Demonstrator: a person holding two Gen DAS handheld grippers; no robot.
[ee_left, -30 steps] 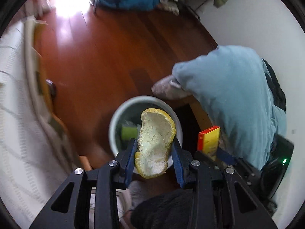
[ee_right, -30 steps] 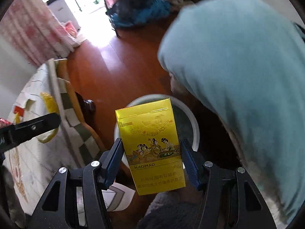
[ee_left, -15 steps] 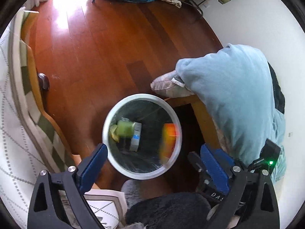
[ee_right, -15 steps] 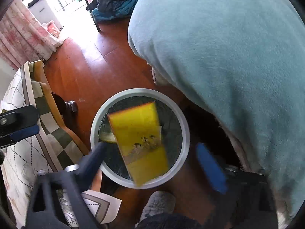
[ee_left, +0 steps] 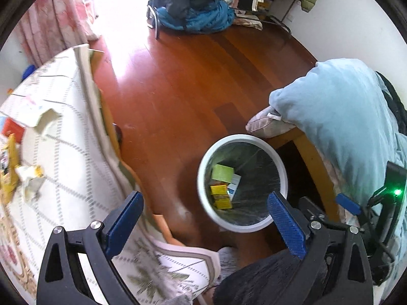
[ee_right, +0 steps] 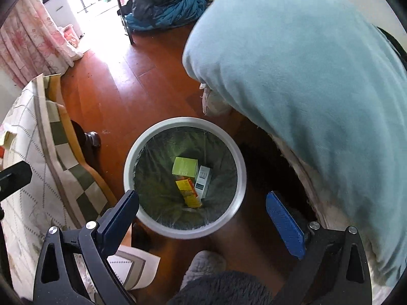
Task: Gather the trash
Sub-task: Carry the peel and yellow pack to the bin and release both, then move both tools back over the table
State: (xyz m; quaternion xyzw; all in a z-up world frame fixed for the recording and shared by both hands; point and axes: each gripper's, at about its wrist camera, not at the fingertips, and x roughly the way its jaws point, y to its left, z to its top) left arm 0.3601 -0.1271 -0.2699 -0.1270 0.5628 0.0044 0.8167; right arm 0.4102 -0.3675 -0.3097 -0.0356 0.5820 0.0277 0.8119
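A red-brown wooden floor [ee_left: 178, 96] runs from a sunlit doorway at the far end, where a heap of blue bedding [ee_left: 195, 15] lies, toward me. To the left a table under a pale quilted tablecloth [ee_left: 66, 137] fills that side; to the right a light-blue blanket [ee_right: 300, 71] hangs over wooden furniture. Between them on the floor stands a round white waste bin [ee_right: 243, 178] lined with a dark bag. At its bottom lie a green box [ee_right: 185, 165], a yellow cigarette pack [ee_right: 189, 193] and a white-and-grey carton [ee_right: 203, 181], close together and partly overlapping. The left gripper [ee_left: 206, 221] hangs above the table's near edge and the bin's left side, its blue pads spread wide with nothing between them. The right gripper [ee_right: 202, 219] hovers over the bin's near rim, likewise wide and empty. More trash waits on the tablecloth at the far left: crumpled whitish-yellow scraps [ee_left: 29, 178], perhaps peel or paper, beside a yellow packet [ee_left: 9, 167] and something orange-red [ee_left: 11, 129] too blurred to name. I judge the scraps to be light, soft and easily crushed, so a gentle pinch across the bulkiest fold should serve. The flat packet looks stiff and slick, best taken across its narrow sides.
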